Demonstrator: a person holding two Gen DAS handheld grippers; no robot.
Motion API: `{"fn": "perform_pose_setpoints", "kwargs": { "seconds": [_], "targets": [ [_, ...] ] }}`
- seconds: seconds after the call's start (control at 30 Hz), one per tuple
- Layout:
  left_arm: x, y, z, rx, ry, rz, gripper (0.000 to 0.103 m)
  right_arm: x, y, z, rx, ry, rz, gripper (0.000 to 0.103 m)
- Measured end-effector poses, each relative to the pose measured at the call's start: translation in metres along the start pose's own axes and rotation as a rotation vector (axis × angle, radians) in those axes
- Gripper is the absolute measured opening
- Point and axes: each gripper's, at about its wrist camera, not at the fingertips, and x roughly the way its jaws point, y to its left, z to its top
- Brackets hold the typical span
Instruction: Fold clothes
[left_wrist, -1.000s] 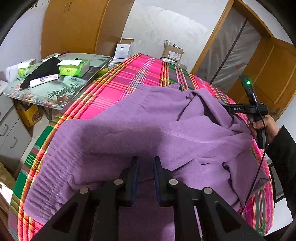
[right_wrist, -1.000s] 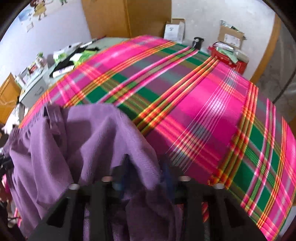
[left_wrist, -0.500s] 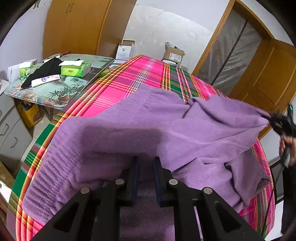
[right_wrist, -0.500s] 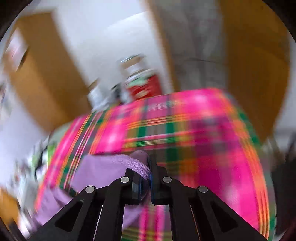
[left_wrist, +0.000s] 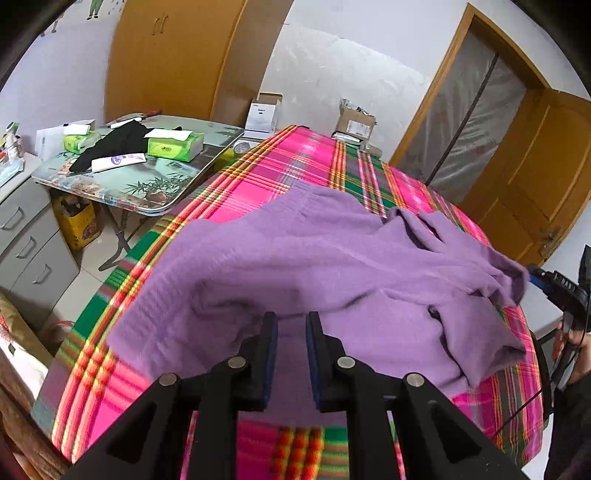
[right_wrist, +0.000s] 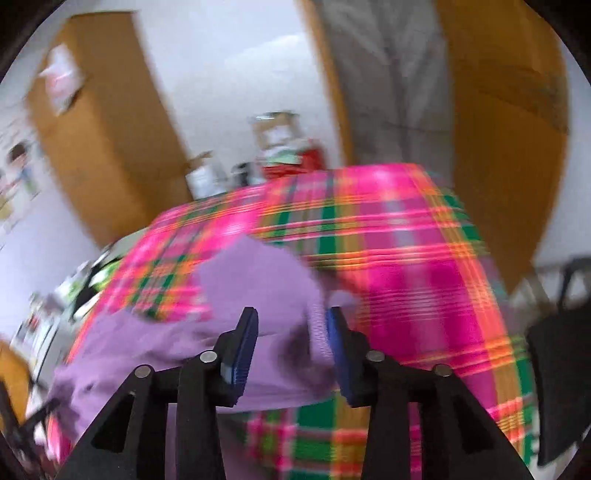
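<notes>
A purple knitted garment (left_wrist: 332, 258) lies spread over the bed's pink and green plaid cover (left_wrist: 266, 177). My left gripper (left_wrist: 292, 325) is shut on its near hem, with the fabric pinched between the blue pads. In the right wrist view the picture is blurred. There the jaws of my right gripper (right_wrist: 291, 332) are opening, and the garment (right_wrist: 258, 288) lies loose between and under them, its ribbed edge beside the right pad. The right gripper (left_wrist: 533, 273) also shows at the right edge of the left wrist view, just off the garment's far corner.
A side table (left_wrist: 155, 177) with tissue boxes and a black cloth stands left of the bed, with grey drawers (left_wrist: 26, 236) beside it. Cardboard boxes (left_wrist: 354, 122) sit at the bed's far end. A wooden door (left_wrist: 535, 166) is at the right, and a dark chair (right_wrist: 557, 369) by the bed's edge.
My right gripper swung out to the right while pulling the garment's corner flat, rolled, then spread its jaws and let the hem go. The left gripper kept its hold and shifted a little.
</notes>
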Motion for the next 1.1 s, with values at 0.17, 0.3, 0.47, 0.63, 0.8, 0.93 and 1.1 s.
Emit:
{"fn": "perform_pose_setpoints", "kwargs": {
  "seconds": [0.17,0.3,0.47,0.63,0.8,0.93,1.1],
  "targets": [
    [0.001,-0.010,-0.013,0.037,0.026,-0.013,0.015,0.007,0.050,-0.047,-0.164,0.106,0.177,0.041],
    [0.008,-0.015,-0.020,0.044,0.047,-0.023,0.015,0.012,0.082,-0.085,-0.239,0.164,0.259,0.041],
    [0.012,-0.017,-0.029,0.044,0.062,-0.018,0.015,0.038,0.098,-0.102,-0.200,0.232,0.297,0.041],
    [0.013,-0.017,-0.035,0.043,0.066,-0.008,0.015,0.049,0.092,-0.094,-0.092,0.230,0.334,0.013],
    [0.014,-0.019,-0.034,0.049,0.069,-0.005,0.015,0.026,0.073,-0.084,-0.032,0.155,0.316,0.007],
    [0.014,-0.024,-0.033,0.057,0.072,-0.012,0.015,-0.013,0.044,-0.069,0.015,0.039,0.222,0.005],
    [0.016,-0.034,-0.032,0.084,0.076,-0.023,0.015,-0.073,-0.005,-0.055,0.095,-0.107,0.048,0.005]
  ]
}}
